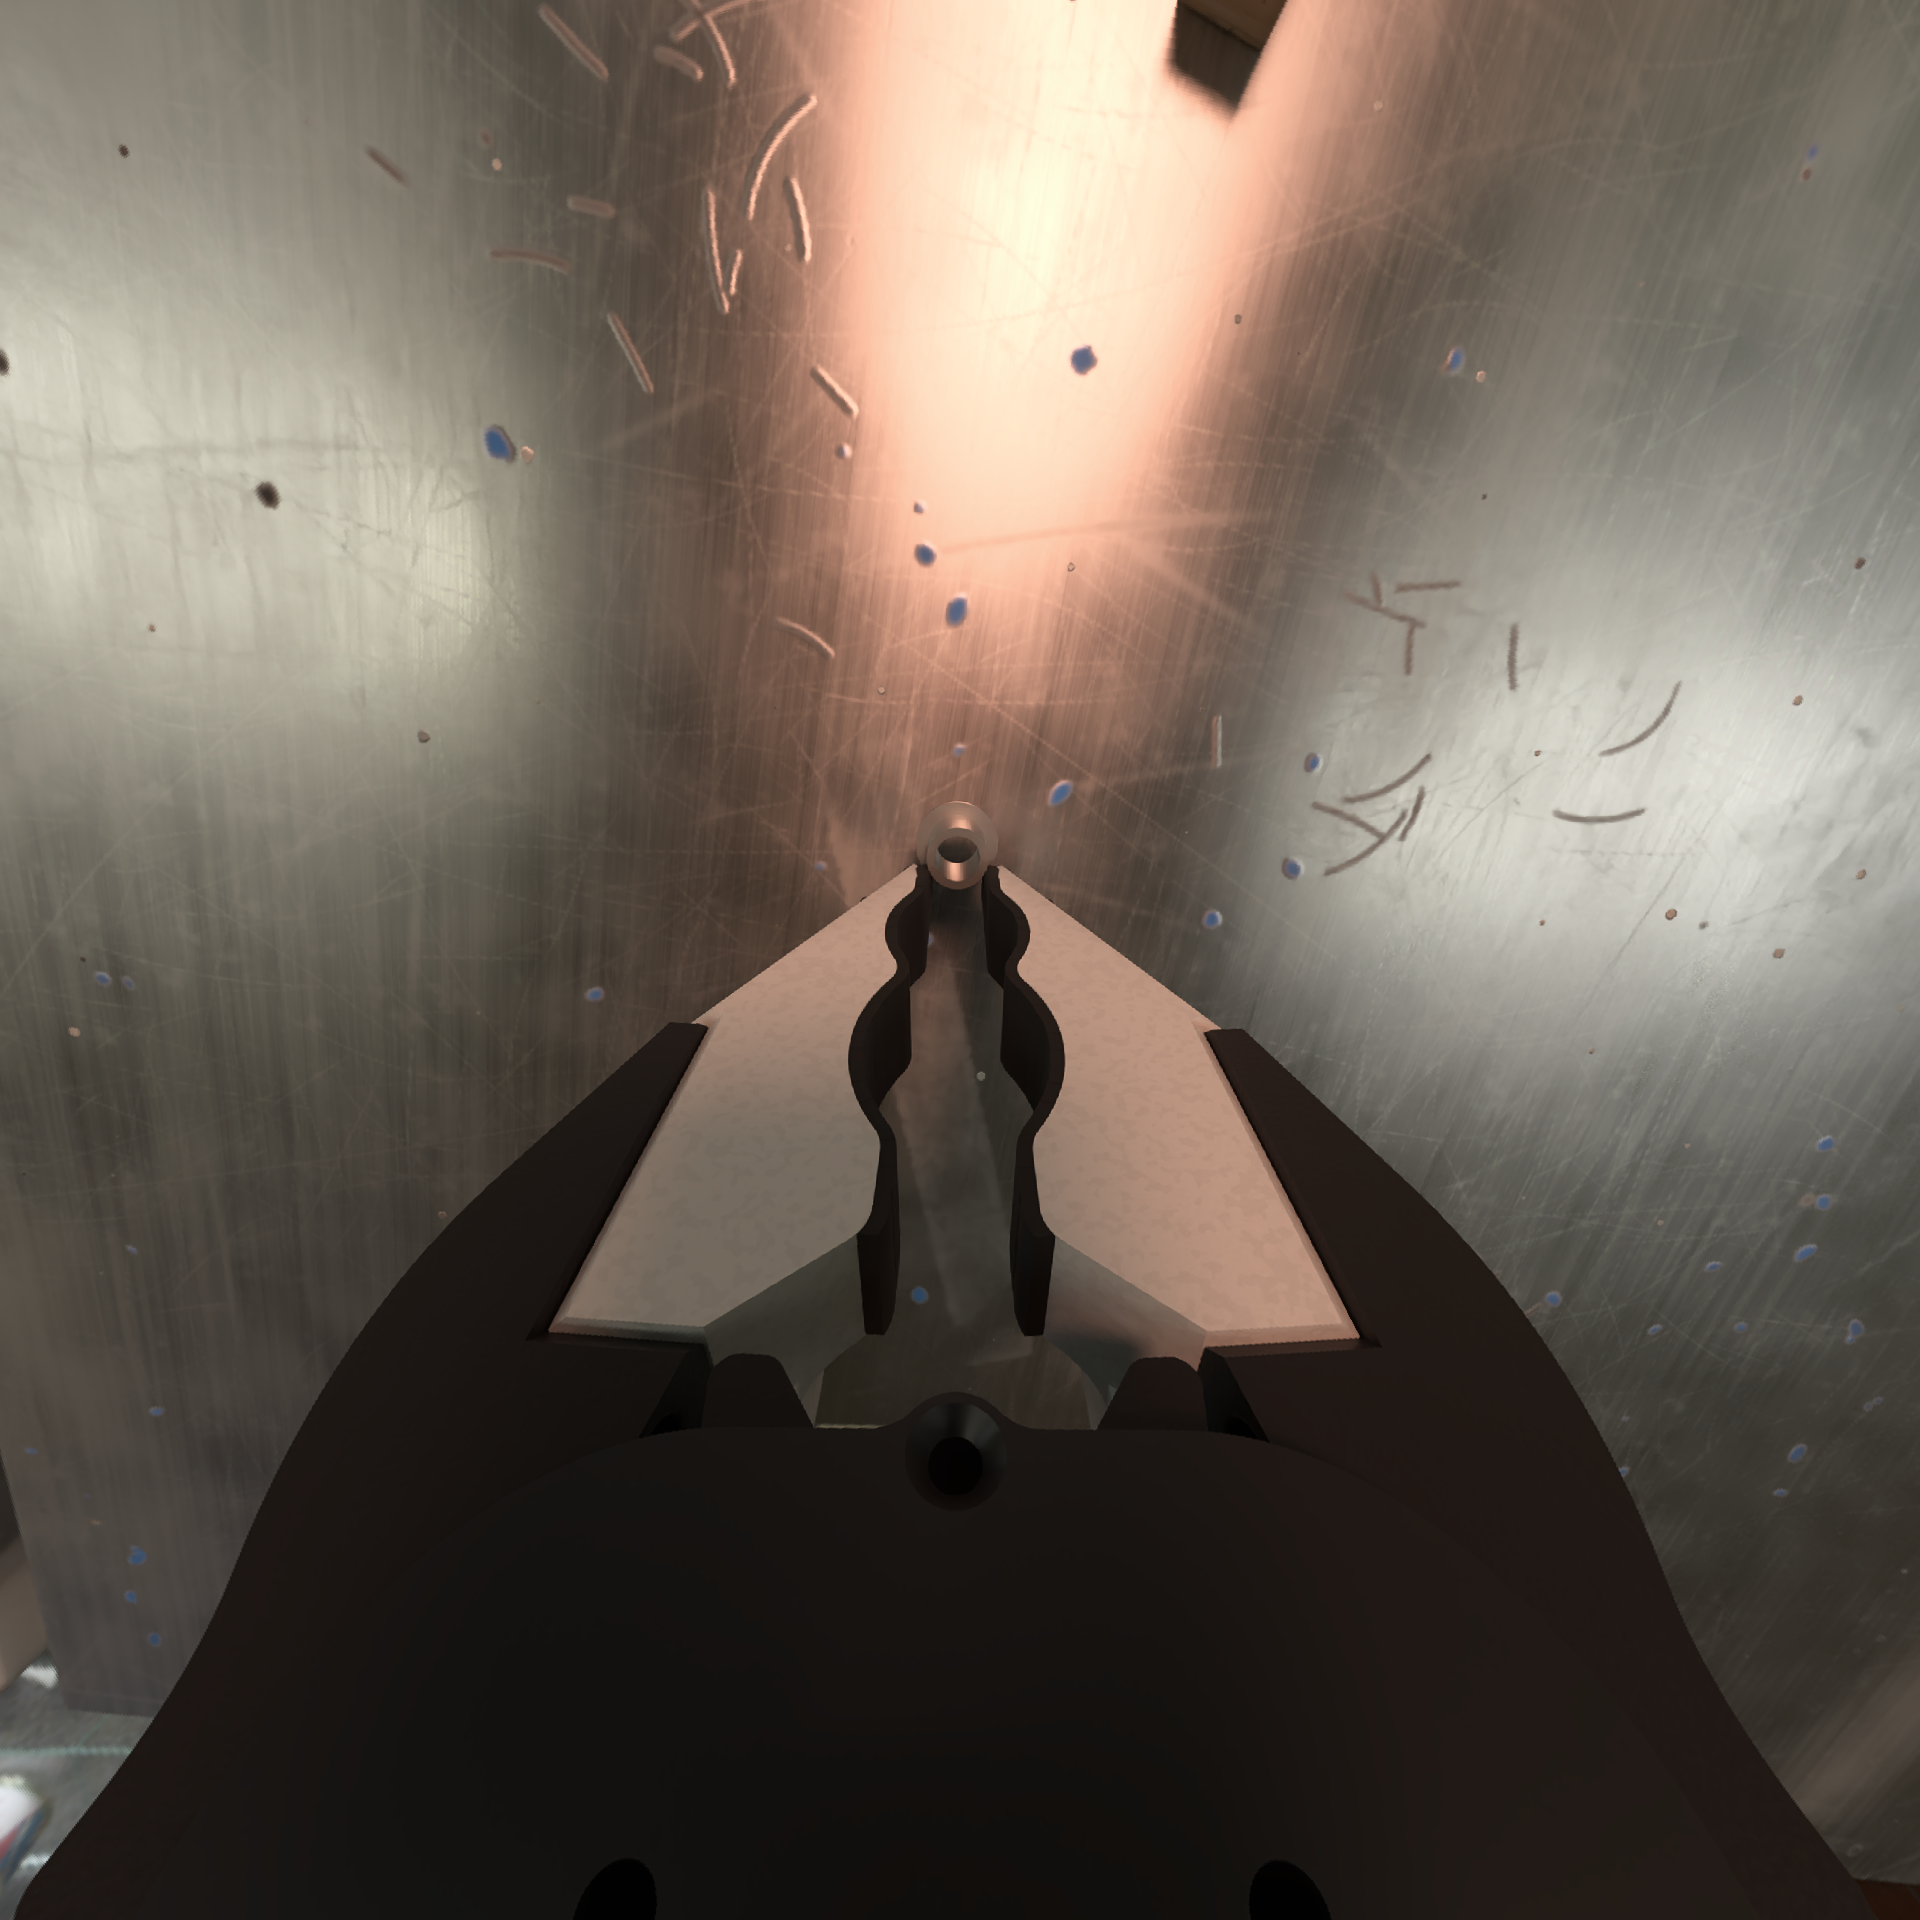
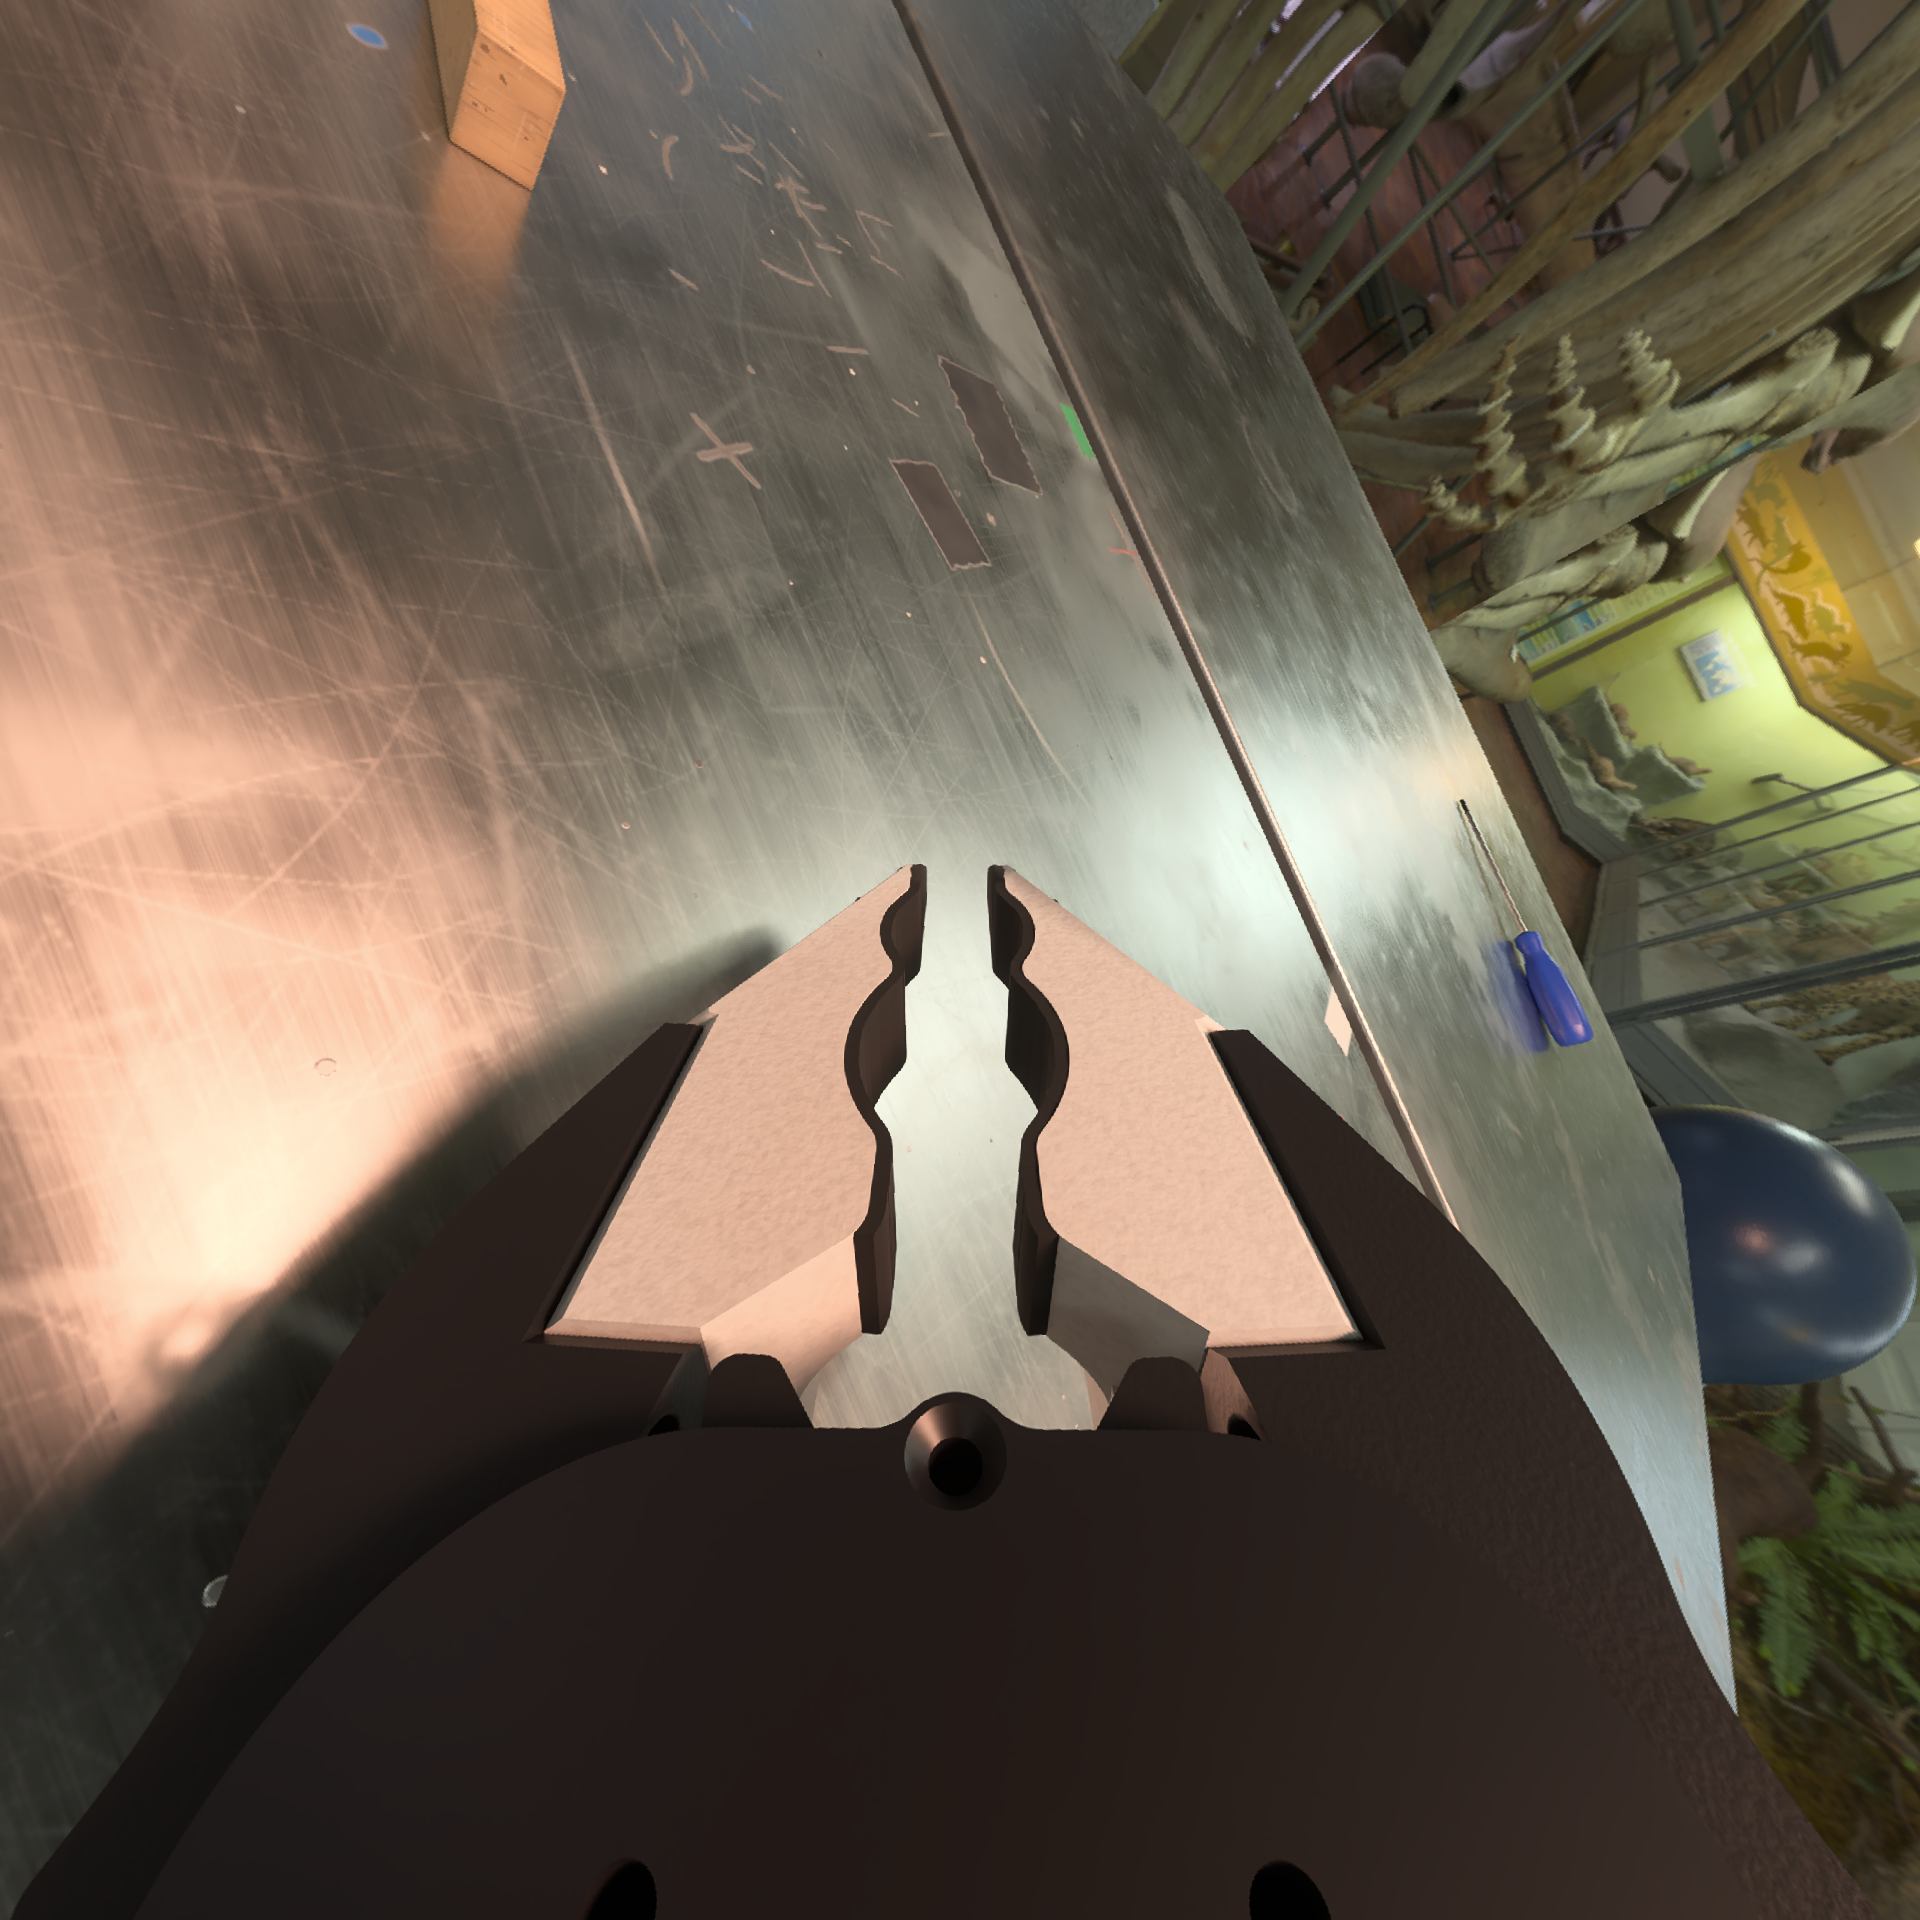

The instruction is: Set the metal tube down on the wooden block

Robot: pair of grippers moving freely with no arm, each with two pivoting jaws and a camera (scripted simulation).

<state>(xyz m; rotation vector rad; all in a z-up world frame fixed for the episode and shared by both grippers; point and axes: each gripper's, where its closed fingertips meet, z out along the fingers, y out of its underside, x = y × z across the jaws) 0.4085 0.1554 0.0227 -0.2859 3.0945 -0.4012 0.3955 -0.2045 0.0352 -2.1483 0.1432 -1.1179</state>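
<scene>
Left gripper (image 1: 957,878) clamping metal tube (image 1: 957,844) end-on, axis along fingers; wooden block (image 1: 1221,47) far ahead, slightly right; right gripper (image 2: 957,883) parted, empty.

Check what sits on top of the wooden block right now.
Nothing shows on the wooden block: the part of its top in the right wrist view is bare, the rest cropped. The metal tube is pinched at the left gripper tips, over the steel table.
</scene>
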